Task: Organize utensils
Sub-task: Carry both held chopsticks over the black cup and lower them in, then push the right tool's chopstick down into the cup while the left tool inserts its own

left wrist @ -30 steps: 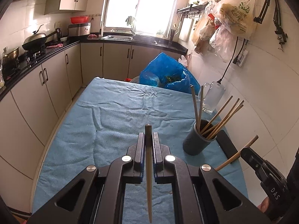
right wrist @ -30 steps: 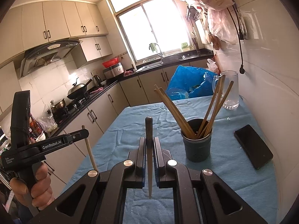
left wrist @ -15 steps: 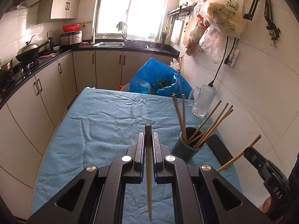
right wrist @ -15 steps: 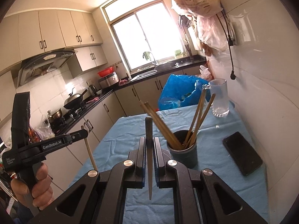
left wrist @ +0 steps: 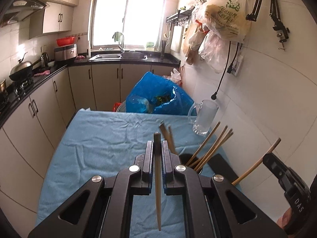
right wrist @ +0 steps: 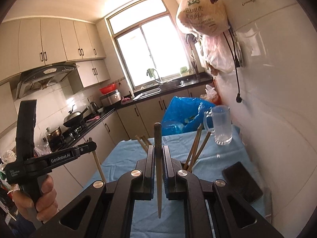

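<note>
Both our hands have lifted. Our left gripper (left wrist: 157,148) and right gripper (right wrist: 158,154) each pinch one chopstick (left wrist: 157,170). A crooked drop could knock the cup (left wrist: 191,163) over.

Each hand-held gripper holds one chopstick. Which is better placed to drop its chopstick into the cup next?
Probably the left hand-held gripper: its chopstick sits just beside the dark cup. From the right hand-held gripper, the cup is mostly hidden, though its chopstick looks similarly near. A close call.
</note>
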### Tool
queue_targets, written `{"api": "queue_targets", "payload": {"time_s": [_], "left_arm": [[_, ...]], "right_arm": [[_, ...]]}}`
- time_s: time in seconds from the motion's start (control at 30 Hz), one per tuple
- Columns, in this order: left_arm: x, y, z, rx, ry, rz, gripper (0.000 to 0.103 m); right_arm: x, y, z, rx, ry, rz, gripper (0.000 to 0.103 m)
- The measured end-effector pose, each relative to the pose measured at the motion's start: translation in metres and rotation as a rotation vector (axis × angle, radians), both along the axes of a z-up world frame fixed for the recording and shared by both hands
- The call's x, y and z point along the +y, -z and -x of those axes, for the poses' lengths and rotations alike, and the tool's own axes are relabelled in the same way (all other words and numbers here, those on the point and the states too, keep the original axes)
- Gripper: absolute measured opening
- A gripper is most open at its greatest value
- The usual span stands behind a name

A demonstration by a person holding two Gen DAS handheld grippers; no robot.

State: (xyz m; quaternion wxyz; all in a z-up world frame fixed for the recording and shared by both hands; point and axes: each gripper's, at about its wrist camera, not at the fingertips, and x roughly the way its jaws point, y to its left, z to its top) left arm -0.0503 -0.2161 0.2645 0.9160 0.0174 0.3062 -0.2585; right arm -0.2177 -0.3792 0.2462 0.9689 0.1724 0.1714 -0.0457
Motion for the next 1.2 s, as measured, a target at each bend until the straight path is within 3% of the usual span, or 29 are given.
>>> {"api": "queue_targets", "payload": {"time_s": [0.7,0.93,1.2], "left_arm": [[-0.081,-0.048,-0.057,-0.072,-0.013,0.088,0.007],[-0.100,-0.011,-0.080,-0.027,-0.023,0.079,0.007],[-0.095,0.023,-0.076,-0.002,-0.018,0.045,0.007]], "right_arm": [[-0.040,-0.044,-0.064,-0.045,0.051,0.054,0.008],[-0.050,-0.022,-0.084,0.000,0.052,0.052,0.008],[-0.054,0.008,-0.090,0.053,0.048,0.032,0.008]]}}
